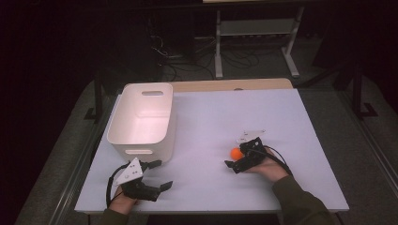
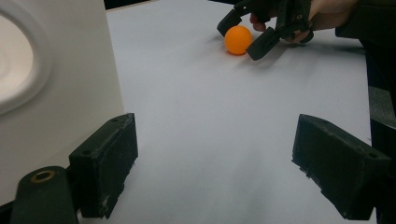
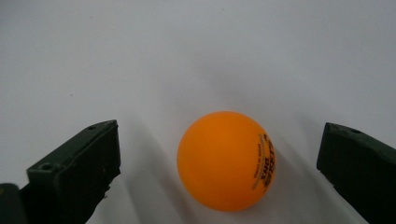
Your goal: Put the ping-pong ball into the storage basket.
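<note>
Right gripper sits low over the table, jaws spread wide, holding nothing. Ball, orange, lies on the table between the two jaws, not touching either one. In the right gripper view the ball is a bit nearer the right-hand jaw, clear gap on both sides, black print on its right side. Right gripper jaws rise at either side of it, ball just ahead of the tips' line.

Left gripper is near the table's front edge, jaws wide open, empty, just in front of the bin. In the left gripper view the bin wall is just left of the left-hand jaw, bare table between the jaws of the left gripper. Ball lies well ahead of it and slightly to the right, with the right gripper straddling it, one jaw on each side.

Bin is white, upright, open top, well apart from the ball.
</note>
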{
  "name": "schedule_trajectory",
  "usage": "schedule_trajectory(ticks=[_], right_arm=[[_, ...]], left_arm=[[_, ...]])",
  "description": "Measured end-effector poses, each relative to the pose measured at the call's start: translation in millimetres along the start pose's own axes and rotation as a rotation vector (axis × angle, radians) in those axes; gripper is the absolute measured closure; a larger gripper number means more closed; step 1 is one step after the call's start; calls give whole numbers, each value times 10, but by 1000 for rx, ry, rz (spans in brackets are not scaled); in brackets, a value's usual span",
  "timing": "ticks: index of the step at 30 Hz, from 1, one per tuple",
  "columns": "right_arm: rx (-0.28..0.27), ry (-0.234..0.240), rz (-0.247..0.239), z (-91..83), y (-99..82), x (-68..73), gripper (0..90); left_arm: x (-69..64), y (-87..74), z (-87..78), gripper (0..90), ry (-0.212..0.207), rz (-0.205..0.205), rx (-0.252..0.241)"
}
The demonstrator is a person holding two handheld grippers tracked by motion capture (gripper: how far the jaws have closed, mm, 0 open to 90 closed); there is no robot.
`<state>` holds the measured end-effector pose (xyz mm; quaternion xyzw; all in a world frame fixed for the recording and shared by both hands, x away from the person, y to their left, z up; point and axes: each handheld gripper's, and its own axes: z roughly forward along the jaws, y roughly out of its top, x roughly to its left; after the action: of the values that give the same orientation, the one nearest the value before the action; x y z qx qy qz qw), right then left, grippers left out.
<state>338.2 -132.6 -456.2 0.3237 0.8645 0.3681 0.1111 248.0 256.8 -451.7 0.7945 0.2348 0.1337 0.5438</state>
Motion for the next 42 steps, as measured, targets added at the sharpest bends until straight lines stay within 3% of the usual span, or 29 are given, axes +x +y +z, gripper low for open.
schedule_trajectory(ticks=[13, 42], right_arm=[[3, -2, -7, -12, -2, 1, 39], [10, 5, -7, -58, 3, -14, 336]], left_arm=[[0, 0, -1, 140, 0, 1, 0], [0, 0, 0, 140, 0, 1, 0]])
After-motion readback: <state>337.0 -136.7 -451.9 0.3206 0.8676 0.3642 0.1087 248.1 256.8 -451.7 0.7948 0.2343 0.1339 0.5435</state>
